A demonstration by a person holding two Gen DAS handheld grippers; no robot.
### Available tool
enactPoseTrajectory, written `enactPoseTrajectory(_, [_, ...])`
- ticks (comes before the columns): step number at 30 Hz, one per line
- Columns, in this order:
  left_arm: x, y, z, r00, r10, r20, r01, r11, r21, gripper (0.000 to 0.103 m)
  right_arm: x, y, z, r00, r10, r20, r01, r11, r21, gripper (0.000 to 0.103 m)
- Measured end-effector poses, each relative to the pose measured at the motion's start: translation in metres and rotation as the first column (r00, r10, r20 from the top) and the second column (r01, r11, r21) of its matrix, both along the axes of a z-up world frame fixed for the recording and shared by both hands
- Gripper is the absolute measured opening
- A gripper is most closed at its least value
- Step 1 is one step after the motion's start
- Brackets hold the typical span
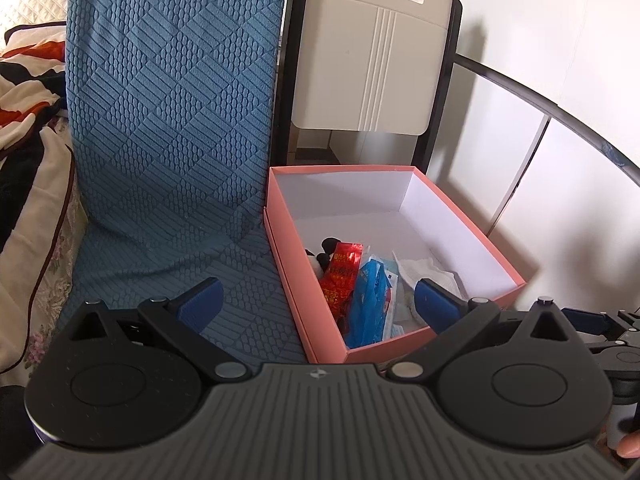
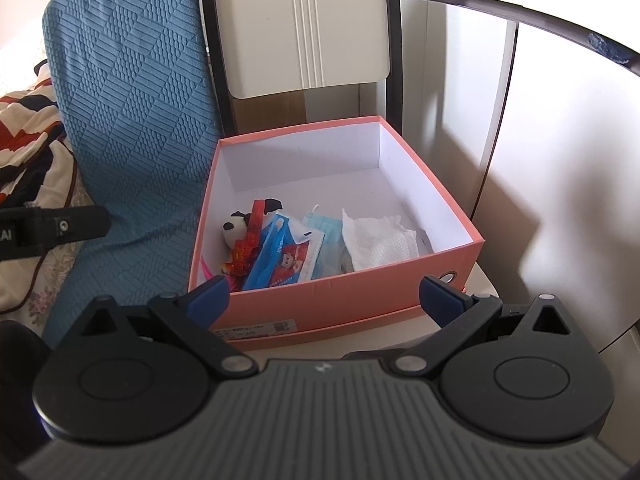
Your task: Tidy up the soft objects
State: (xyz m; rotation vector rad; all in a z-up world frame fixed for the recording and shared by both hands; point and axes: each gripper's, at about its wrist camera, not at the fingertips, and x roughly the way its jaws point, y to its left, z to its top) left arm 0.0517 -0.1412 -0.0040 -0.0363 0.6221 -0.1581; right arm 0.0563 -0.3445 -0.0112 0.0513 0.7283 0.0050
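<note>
A pink box [image 1: 472, 220] [image 2: 432, 196] with a white inside stands open on a white stand. In it lie a small panda plush [image 2: 233, 229] [image 1: 320, 258], a red foil packet [image 1: 342, 274] [image 2: 248, 246], a blue wipes pack [image 2: 286, 258] [image 1: 370, 300], a light blue face mask [image 2: 324, 226] and a white tissue [image 2: 378, 240] [image 1: 430, 270]. My left gripper [image 1: 318, 300] is open and empty, low over the box's near left corner. My right gripper [image 2: 326, 292] is open and empty, just in front of the box's near wall.
A blue textured cushion cover [image 1: 168, 128] [image 2: 128, 120] lies left of the box. A patterned blanket [image 1: 24, 88] is further left. A beige folding chair back [image 1: 368, 52] stands behind the box. A white cabinet [image 2: 560, 160] is on the right.
</note>
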Motion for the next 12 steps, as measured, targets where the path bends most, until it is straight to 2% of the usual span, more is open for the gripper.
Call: enactPoseTrajectory(12, [0.0015,0.0004,-0.0014,1.000,0.007,-0.007,-0.007,1.000,-0.010,0.103,0.0002,0.0020,0.0006,1.000,0.000,-0.006,-0.001,1.000,-0.008,0.103])
